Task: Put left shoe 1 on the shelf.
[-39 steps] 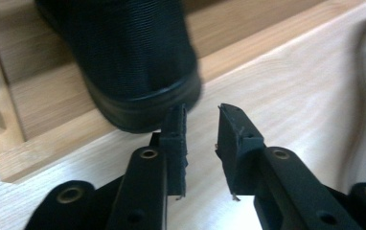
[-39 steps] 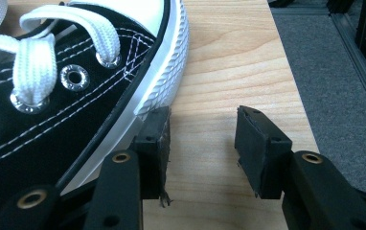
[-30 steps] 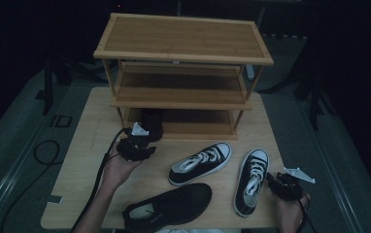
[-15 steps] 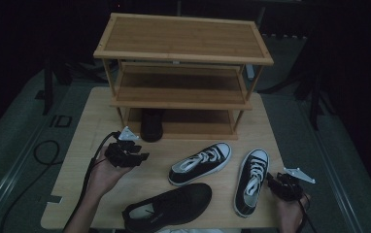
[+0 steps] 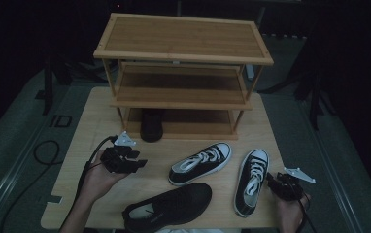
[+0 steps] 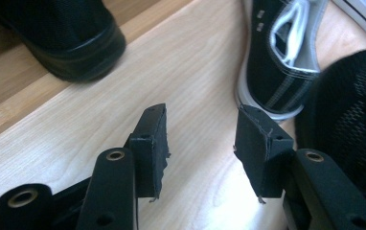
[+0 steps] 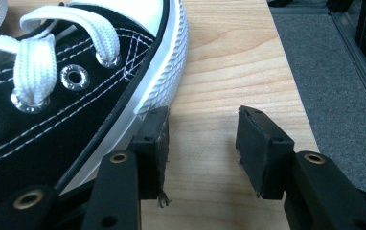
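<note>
One black shoe (image 5: 151,124) sits in the rack (image 5: 183,104). Three wait by the empty, spread fingers (image 6: 152,139) of both grippers.

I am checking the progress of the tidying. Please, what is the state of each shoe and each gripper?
Black shoe: standing on the rack's bottom shelf.
Black mesh shoe: on the table.
Left sneaker: on the table.
Right sneaker: on the table.
Left gripper: open, just opening, empty.
Right gripper: open, empty.

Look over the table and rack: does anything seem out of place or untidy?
Yes. One black shoe stands on the rack's bottom shelf; its likely partner and two laced sneakers lie scattered on the table at differing angles, not paired.
</note>
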